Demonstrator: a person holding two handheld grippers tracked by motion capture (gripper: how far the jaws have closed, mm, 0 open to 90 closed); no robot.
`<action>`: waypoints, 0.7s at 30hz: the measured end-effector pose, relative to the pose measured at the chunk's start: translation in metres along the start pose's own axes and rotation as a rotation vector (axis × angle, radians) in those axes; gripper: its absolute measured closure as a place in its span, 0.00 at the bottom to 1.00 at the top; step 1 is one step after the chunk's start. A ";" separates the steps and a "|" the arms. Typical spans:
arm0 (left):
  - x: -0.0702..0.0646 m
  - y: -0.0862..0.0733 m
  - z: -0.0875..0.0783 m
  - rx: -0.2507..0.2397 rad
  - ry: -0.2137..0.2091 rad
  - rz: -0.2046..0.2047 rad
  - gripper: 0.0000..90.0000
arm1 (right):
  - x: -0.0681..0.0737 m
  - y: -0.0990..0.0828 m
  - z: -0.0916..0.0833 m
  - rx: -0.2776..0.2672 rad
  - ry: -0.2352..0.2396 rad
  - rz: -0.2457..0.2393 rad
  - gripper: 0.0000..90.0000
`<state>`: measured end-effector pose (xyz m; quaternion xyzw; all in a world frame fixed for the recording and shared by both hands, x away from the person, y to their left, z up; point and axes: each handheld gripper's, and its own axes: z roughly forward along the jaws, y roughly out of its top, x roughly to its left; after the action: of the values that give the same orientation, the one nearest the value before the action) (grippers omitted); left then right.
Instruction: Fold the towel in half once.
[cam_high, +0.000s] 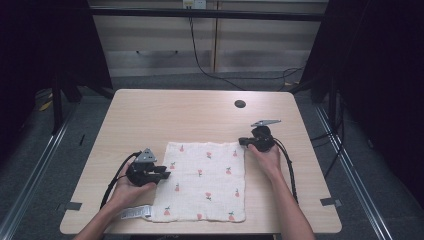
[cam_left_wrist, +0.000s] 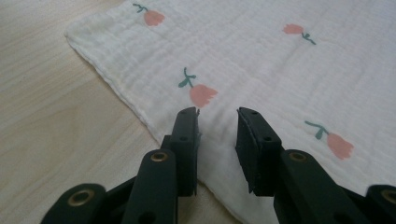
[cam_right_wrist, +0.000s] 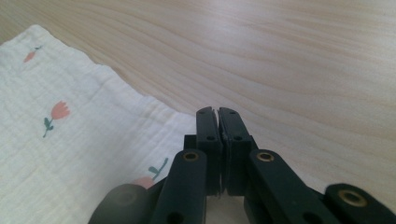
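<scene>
A white cloth (cam_high: 205, 180) printed with small pink tulips lies flat on the wooden table (cam_high: 175, 115). My left gripper (cam_high: 165, 175) is at the cloth's left edge. In the left gripper view its jaws (cam_left_wrist: 218, 121) stand open just above the cloth (cam_left_wrist: 280, 70), with nothing pinched between them. My right gripper (cam_high: 241, 141) is at the cloth's far right corner. In the right gripper view its pads (cam_right_wrist: 217, 112) are pressed together right where the cloth (cam_right_wrist: 70, 140) ends, and the corner runs in under them.
A white care label (cam_high: 135, 212) sticks out at the cloth's near left corner. A round cable hole (cam_high: 240, 104) sits at the table's far side. Bare wood surrounds the cloth. Cables hang off both grippers toward the near edge.
</scene>
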<state>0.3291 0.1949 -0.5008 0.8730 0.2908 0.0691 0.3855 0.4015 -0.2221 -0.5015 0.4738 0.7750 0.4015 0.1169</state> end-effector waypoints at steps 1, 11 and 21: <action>-0.001 0.000 0.000 -0.001 0.004 0.004 0.76 | 0.002 0.000 -0.001 -0.002 0.003 0.001 0.98; 0.003 0.001 0.001 -0.009 -0.027 -0.012 0.75 | 0.021 -0.002 -0.017 -0.029 0.031 -0.040 0.98; 0.034 0.022 0.002 -0.064 0.050 -0.114 0.66 | 0.036 -0.003 -0.026 -0.049 0.079 -0.068 0.98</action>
<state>0.3678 0.2015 -0.4898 0.8402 0.3475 0.0782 0.4090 0.3665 -0.2063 -0.4799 0.4280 0.7846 0.4345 0.1114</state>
